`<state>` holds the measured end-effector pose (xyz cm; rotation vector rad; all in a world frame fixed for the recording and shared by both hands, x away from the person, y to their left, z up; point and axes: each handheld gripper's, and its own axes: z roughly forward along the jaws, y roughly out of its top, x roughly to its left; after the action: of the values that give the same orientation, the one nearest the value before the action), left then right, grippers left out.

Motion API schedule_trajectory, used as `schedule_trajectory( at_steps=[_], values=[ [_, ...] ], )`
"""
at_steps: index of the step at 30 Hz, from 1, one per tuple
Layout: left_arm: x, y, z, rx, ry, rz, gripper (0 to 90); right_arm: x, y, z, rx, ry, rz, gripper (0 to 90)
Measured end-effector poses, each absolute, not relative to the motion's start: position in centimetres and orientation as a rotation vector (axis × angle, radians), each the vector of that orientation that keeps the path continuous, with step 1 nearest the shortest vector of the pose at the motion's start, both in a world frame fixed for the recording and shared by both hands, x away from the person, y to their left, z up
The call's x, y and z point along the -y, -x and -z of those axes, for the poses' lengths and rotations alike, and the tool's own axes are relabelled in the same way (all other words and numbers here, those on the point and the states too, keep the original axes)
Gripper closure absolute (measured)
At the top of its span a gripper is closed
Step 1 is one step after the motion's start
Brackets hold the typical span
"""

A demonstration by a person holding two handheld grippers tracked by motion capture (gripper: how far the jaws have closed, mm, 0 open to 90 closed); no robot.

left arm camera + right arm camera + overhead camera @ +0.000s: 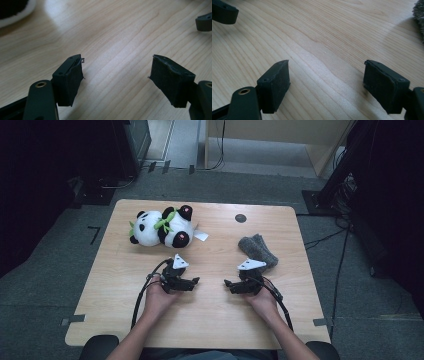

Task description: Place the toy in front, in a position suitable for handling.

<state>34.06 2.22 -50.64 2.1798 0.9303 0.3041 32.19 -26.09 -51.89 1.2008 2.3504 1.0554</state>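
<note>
Grippers first: your left gripper point(196, 281) and right gripper point(227, 283) both rest low over the bare middle of the wooden surface point(215, 320), tips turned toward each other, jaws spread wide with nothing between them. The panda plush point(161, 226) lies on its side just beyond your left gripper, its long axis running across the surface, so that hand is the nearer one to it. The grey sock point(258, 249) lies just beyond and slightly outside your right gripper, angled from far-left to near-right.

From the left gripper point(116, 75) view you catch a black-and-white edge of the plush point(15, 11) at the upper left corner. The right gripper point(325, 80) view instead shows a fuzzy grey sliver of the sock point(419, 15) at its right edge.
</note>
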Motion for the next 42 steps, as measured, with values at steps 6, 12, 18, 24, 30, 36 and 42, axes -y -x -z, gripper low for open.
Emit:
schedule_trajectory(
  at_steps=[6, 12, 18, 24, 30, 36, 42],
  values=[
    [-3.0, -34.5, 50.1, -0.948, -2.156, -0.263, 27.1, 26.3, -32.3, 51.3, -2.340, -1.212, -1.091, 23.9],
    [-3.4, -34.6, 49.6, -0.924, -2.167, -0.276, 32.3, 27.1, -32.4, 50.4, -2.303, -1.218, -1.133, 25.6],
    [-3.7, -35.1, 49.1, -0.915, -2.199, -0.226, 36.4, 27.6, -32.5, 50.0, -2.292, -1.229, -1.154, 29.9],
    [-4.2, -35.3, 48.5, -0.898, -2.192, -0.234, 35.5, 27.6, -33.0, 49.2, -2.314, -1.231, -1.149, 30.4],
    [-5.1, -35.9, 48.0, -0.927, -2.174, -0.201, 34.8, 28.2, -33.3, 49.0, -2.304, -1.255, -1.173, 30.9],
    [-6.0, -36.3, 47.6, -0.942, -2.167, -0.211, 35.2, 28.4, -33.7, 48.2, -2.288, -1.278, -1.182, 31.9],
    [-6.7, -36.9, 47.0, -0.954, -2.141, -0.209, 35.4, 28.7, -34.2, 48.2, -2.291, -1.288, -1.182, 33.0]
  ],
)
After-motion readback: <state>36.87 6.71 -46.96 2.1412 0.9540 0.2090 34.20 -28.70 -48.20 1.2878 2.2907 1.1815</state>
